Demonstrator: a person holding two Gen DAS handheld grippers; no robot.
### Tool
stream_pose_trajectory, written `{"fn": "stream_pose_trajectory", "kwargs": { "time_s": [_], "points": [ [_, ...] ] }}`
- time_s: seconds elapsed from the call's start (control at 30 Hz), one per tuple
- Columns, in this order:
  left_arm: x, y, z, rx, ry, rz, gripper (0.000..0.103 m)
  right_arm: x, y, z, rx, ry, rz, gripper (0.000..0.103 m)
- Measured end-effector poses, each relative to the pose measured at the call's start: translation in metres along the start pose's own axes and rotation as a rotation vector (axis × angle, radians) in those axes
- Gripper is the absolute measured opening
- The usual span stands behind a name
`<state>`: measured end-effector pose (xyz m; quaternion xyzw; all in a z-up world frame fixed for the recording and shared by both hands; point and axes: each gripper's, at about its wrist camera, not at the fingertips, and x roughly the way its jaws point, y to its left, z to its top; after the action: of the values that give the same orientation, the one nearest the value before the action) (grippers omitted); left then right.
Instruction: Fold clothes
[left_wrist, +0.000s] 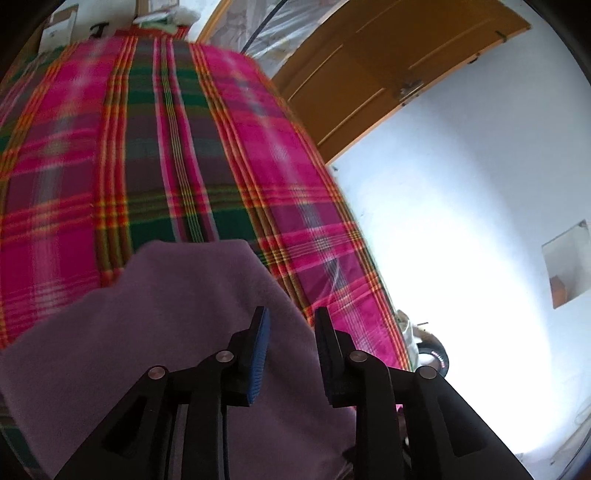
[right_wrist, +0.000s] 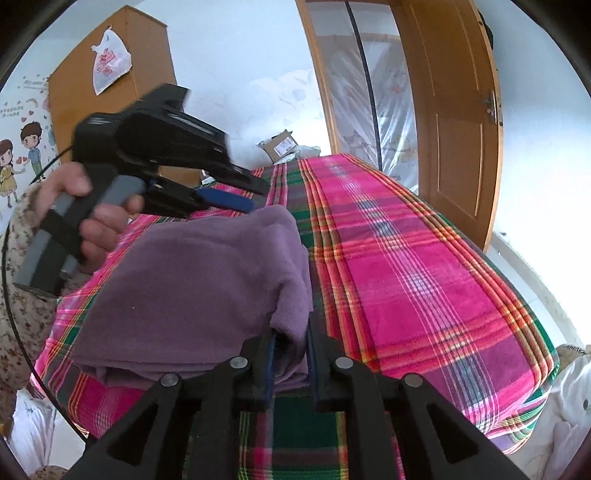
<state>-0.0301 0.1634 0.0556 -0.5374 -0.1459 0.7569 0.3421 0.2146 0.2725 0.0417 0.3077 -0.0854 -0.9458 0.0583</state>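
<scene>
A purple fleece garment (right_wrist: 203, 277) lies folded in layers on a bed covered by a pink, green and red plaid blanket (right_wrist: 406, 258). My right gripper (right_wrist: 291, 321) is at its near right corner, shut on a bunched fold of the fleece that fills the gap between the pads. A hand (right_wrist: 96, 221) holds my left gripper (right_wrist: 258, 197) above the garment's far edge, and nothing is gripped there. In the left wrist view the left gripper (left_wrist: 291, 314) stands open over the garment (left_wrist: 166, 314), whose cloth lies flat beneath the separated blue pads, on the blanket (left_wrist: 166, 147).
A wooden door (right_wrist: 454, 129) and a plastic-sheeted doorway stand to the right of the bed. A wardrobe (right_wrist: 147, 48) with a plastic bag hung on it is at the back left. A cardboard box (right_wrist: 279, 146) sits at the bed's far end. White bedding (right_wrist: 569, 398) lies at lower right.
</scene>
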Motion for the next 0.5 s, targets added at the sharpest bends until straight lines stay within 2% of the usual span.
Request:
{"fn": "stream_pose_trajectory", "kwargs": {
  "time_s": [0.2,0.37,0.43,0.5],
  "points": [
    [-0.039,0.018,-0.015,-0.009,-0.068,0.022,0.027,-0.005,-0.01,-0.002,0.025,0.011,0.001,0.021],
    [-0.06,0.04,-0.035,-0.035,-0.089,0.031,0.027,-0.012,-0.023,0.002,0.113,0.04,0.068,0.021],
    [-0.062,0.048,-0.043,-0.05,-0.103,0.042,0.027,-0.021,-0.027,0.008,0.145,0.016,0.085,0.021],
    [-0.062,0.054,-0.048,-0.064,-0.11,0.044,0.027,-0.027,-0.025,0.015,0.134,-0.022,0.066,0.021]
  ]
}}
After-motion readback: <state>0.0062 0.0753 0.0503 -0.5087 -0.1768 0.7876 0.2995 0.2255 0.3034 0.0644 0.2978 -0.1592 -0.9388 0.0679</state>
